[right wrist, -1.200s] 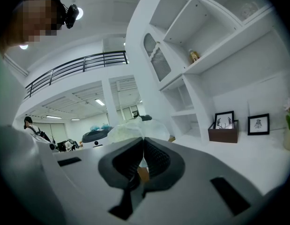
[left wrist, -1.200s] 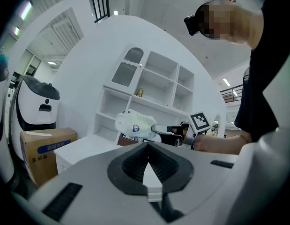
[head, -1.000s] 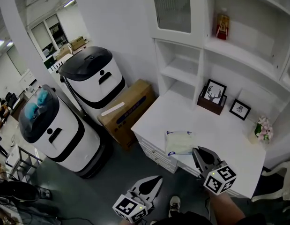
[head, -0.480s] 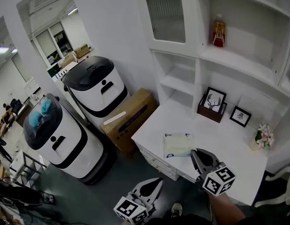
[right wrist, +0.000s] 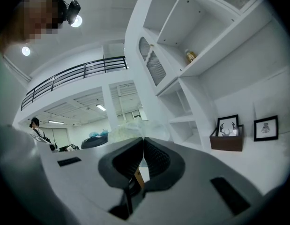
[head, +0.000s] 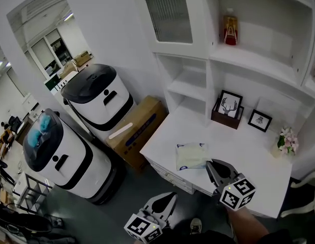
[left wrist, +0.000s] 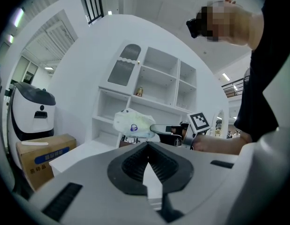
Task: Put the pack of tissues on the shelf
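The pack of tissues (head: 190, 155) is a pale, soft plastic packet. My right gripper (head: 213, 168) is shut on its near edge and holds it in the air over the front of the white desk (head: 162, 136). In the left gripper view the pack (left wrist: 133, 123) hangs from the right gripper (left wrist: 156, 128) in front of the shelf unit (left wrist: 159, 86). The right gripper view shows the pack (right wrist: 135, 130) bulging just past the closed right gripper (right wrist: 143, 139). My left gripper (head: 167, 200) is shut on nothing, low and left of the desk.
The white shelf unit (head: 190, 88) has open compartments above the desk. A bottle (head: 229, 30) stands on an upper shelf. Two picture frames (head: 229, 107) (head: 260, 121) and small flowers (head: 285, 141) stand at the desk's back. A cardboard box (head: 134, 131) and two white-and-black machines (head: 98, 98) (head: 60, 156) stand left.
The head view has tipped up slightly, showing more of the upper shelves. The right gripper keeps its hold on the pack, shifted slightly left. The left gripper has hardly moved.
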